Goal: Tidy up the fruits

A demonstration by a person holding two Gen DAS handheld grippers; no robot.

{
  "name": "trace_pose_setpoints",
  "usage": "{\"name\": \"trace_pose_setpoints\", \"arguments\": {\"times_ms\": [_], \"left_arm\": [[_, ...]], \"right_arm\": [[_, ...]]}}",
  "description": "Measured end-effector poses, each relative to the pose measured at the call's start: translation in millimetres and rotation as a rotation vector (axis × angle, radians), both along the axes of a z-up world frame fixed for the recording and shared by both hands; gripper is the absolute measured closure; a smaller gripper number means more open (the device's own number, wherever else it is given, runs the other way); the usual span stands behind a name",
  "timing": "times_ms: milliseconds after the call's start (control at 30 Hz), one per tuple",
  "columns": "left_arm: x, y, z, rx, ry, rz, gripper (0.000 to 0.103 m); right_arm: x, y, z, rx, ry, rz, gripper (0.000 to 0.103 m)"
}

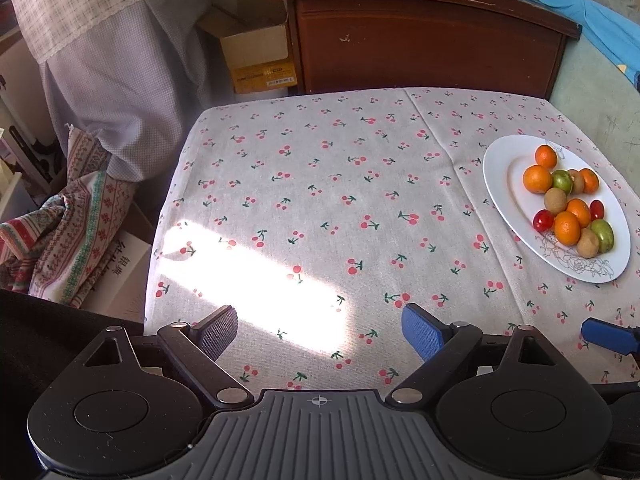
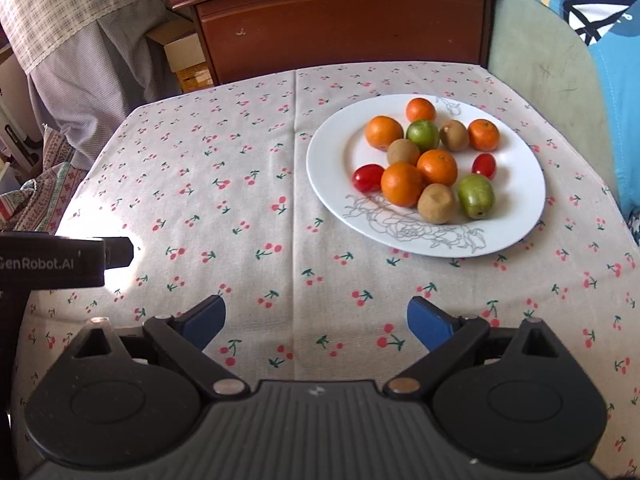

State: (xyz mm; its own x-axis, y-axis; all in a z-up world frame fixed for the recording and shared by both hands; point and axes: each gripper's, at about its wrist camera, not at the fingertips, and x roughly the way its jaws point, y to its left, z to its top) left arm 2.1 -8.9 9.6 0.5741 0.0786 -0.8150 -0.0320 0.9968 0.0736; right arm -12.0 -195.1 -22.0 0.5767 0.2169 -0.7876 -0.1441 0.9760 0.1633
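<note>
A: Right wrist view; white plate (image 2: 332,160) upper right of centre on the cherry-print tablecloth (image 2: 224,184); fruit heaped in its middle, all touching or nearly so.
B: Count?
A: Five oranges (image 2: 402,184); three kiwis (image 2: 436,203); two green fruits (image 2: 476,196); two small red tomatoes (image 2: 368,178), one on each side of the pile.
B: Grippers?
A: Right gripper (image 2: 316,324) at bottom centre, jaws spread wide, nothing between them; bare cloth under the gap; plate well ahead, apart from the fingers.
B: And the left?
A: Left gripper (image 1: 319,332) likewise released, holding nothing; in the left wrist view it sits bottom centre over a sunlit patch of cloth; the plate lies at the right edge of that frame; brown wooden cabinet (image 1: 424,36) at top.
</note>
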Motion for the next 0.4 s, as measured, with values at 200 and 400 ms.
{"name": "trace_pose_setpoints", "arguments": {"times_ms": [200, 400], "left_arm": [[2, 14, -10, -0.023, 0.014, 0.024, 0.012], [5, 18, -18, -0.031, 0.018, 0.025, 0.012]], "right_arm": [[-8, 19, -8, -0.057, -0.093, 0.089, 0.005], [-10, 27, -17, -0.1, -0.166, 0.149, 0.0]]}}
